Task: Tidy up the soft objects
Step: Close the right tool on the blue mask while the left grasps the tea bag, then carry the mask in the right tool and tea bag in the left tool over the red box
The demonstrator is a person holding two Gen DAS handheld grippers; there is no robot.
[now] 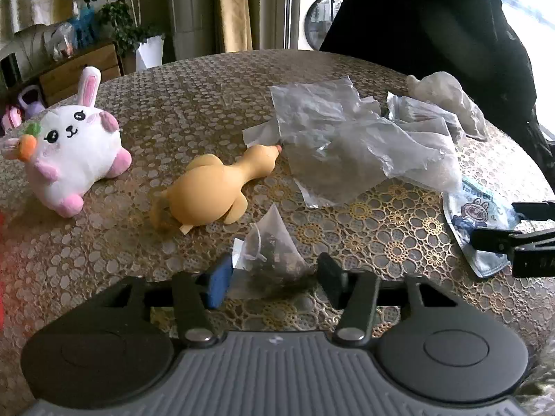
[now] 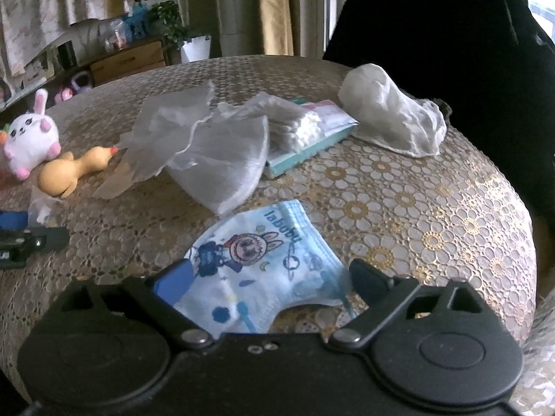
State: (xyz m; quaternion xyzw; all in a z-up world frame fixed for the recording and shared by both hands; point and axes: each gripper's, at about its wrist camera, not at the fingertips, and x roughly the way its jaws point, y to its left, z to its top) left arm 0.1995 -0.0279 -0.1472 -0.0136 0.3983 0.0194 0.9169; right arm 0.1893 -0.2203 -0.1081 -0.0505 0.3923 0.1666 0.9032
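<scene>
My left gripper [image 1: 275, 277] is open, its fingers on either side of a pyramid tea bag [image 1: 272, 251] lying on the table. Beyond it lie a yellow rubber duck [image 1: 211, 187] and a white plush rabbit [image 1: 74, 149] at the left. My right gripper [image 2: 269, 280] is open around a blue cartoon face mask [image 2: 256, 260], which lies flat between its fingers. The mask [image 1: 475, 215] and the right gripper also show at the right edge of the left wrist view. Crumpled clear bags [image 2: 194, 138] lie in the middle.
The round table has a gold lace cloth [image 2: 399, 208]. A pack of cotton swabs [image 2: 305, 131] and a white cloth bundle [image 2: 392, 111] lie at the back right. A person in black stands behind the table. A cabinet and plants stand beyond at the left.
</scene>
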